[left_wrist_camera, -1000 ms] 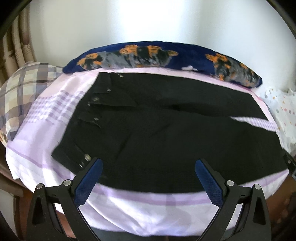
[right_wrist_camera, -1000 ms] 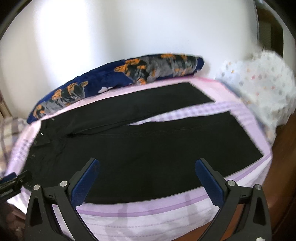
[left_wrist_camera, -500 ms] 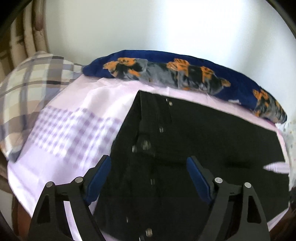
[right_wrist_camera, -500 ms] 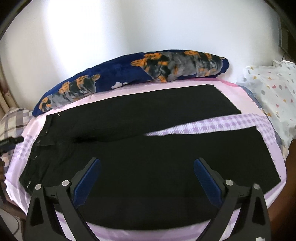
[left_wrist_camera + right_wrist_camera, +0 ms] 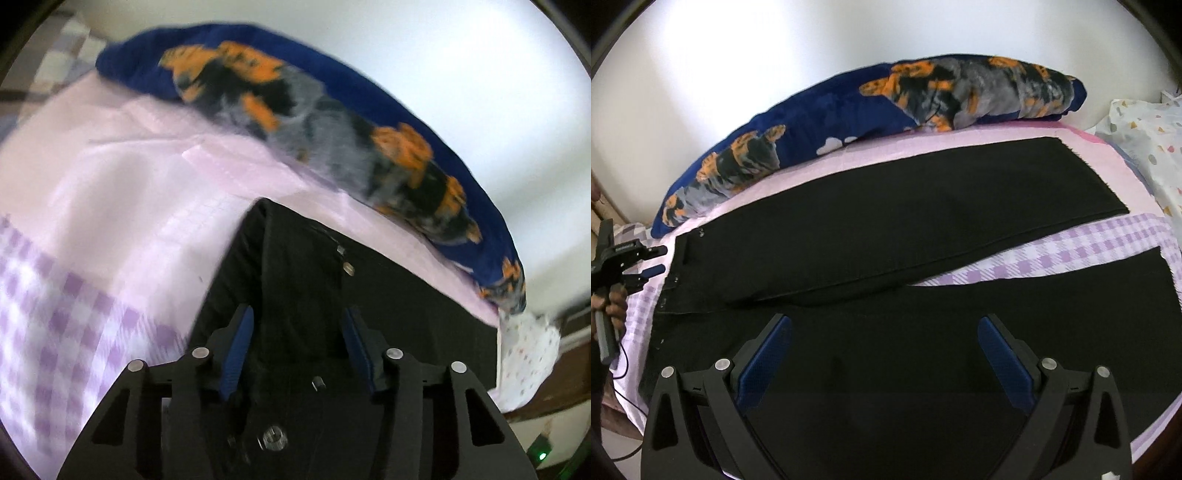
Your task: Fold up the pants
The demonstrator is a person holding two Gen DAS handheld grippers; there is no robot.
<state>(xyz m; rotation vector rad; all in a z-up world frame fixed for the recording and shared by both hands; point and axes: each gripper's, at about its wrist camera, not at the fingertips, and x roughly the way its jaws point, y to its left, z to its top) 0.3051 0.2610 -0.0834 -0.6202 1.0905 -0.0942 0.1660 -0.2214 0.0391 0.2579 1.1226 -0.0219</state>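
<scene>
Black pants [image 5: 894, 236] lie flat on the bed, waistband at the left, both legs spread toward the right with a gap between them. My left gripper [image 5: 297, 325] is open low over the waistband's far corner [image 5: 295, 258], its blue pads on either side of the fabric near the metal buttons. It also shows at the left edge of the right wrist view [image 5: 653, 260], held by a hand. My right gripper [image 5: 884, 325] is open wide and empty, hovering over the near leg [image 5: 960, 332].
A lilac sheet with a checked band [image 5: 1052, 254] covers the bed. A blue pillow with orange and grey print [image 5: 886, 107] lies along the far wall. A white spotted cloth [image 5: 1145, 140] sits at the right end.
My left gripper moved forward and down to the waistband's far corner and its jaws narrowed. My right gripper came a little lower over the near leg.
</scene>
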